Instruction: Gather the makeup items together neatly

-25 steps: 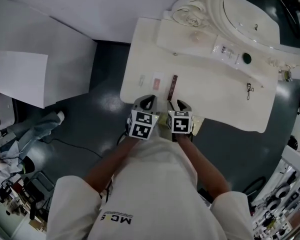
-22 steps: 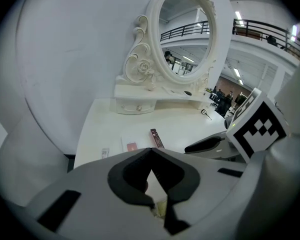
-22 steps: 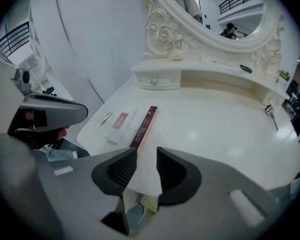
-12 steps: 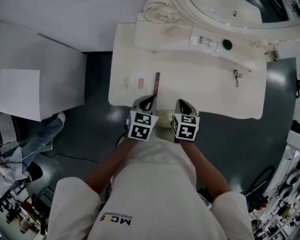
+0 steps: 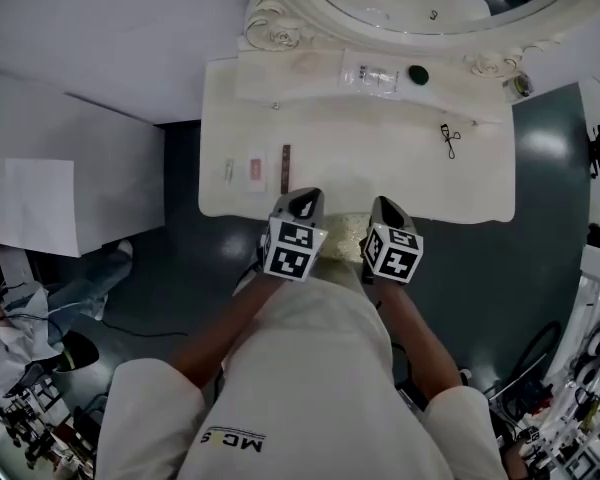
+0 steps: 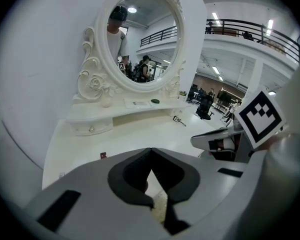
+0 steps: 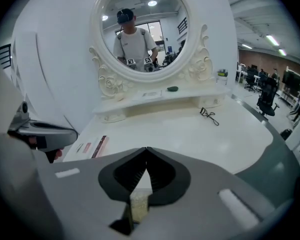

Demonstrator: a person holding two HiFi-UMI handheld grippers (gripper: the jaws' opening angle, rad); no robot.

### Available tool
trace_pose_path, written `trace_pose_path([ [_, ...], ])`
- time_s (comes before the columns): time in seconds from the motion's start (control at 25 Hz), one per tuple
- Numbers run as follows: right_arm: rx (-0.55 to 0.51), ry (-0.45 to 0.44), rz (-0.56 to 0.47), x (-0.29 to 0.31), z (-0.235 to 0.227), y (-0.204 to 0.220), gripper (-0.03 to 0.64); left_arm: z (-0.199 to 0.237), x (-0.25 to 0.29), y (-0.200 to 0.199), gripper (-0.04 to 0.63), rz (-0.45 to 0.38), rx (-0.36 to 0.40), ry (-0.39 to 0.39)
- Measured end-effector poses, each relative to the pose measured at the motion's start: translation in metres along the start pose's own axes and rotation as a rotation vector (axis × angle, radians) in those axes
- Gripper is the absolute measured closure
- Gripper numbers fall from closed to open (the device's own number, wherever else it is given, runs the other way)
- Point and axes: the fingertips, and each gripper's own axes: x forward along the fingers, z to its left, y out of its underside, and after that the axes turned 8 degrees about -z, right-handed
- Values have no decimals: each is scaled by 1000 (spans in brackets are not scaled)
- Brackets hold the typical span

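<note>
The makeup items lie spread over the white dressing table (image 5: pixel 380 183). At its left are a dark slim stick (image 5: pixel 285 168) (image 7: pixel 100 146), a pink sachet (image 5: pixel 255 168) and a pale strip (image 5: pixel 226 171). An eyelash curler (image 5: pixel 449 140) (image 7: pixel 209 115) (image 6: pixel 178 120) lies at the right. On the raised shelf sit a clear box (image 5: pixel 370 73) and a dark green round pot (image 5: pixel 417 72) (image 7: pixel 173 89). My left gripper (image 5: pixel 305 206) (image 6: pixel 150 151) and right gripper (image 5: pixel 385 208) (image 7: pixel 146 151) hover side by side over the front edge, both shut and empty.
An ornate oval mirror (image 5: pixel 430 8) stands behind the shelf and reflects the person. A small jar (image 5: pixel 520 85) sits on the shelf's right end. A yellowish speckled cushion (image 5: pixel 345 236) shows below the table's front edge between the grippers. White wall panels stand at the left.
Both grippers have drawn back from the dark stick to the table's front edge and spread apart, the right one shifting right. The items lie where they were.
</note>
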Motion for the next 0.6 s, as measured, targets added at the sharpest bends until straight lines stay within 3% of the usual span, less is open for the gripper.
trace_pose_path([
  [0.28, 77, 66, -55, -20, -62, -8, 614, -46, 21, -17, 586, -16, 45, 38],
  [0.6, 56, 138, -101, -34, -123, -16, 614, -96, 51, -33, 586, -29, 97, 109],
])
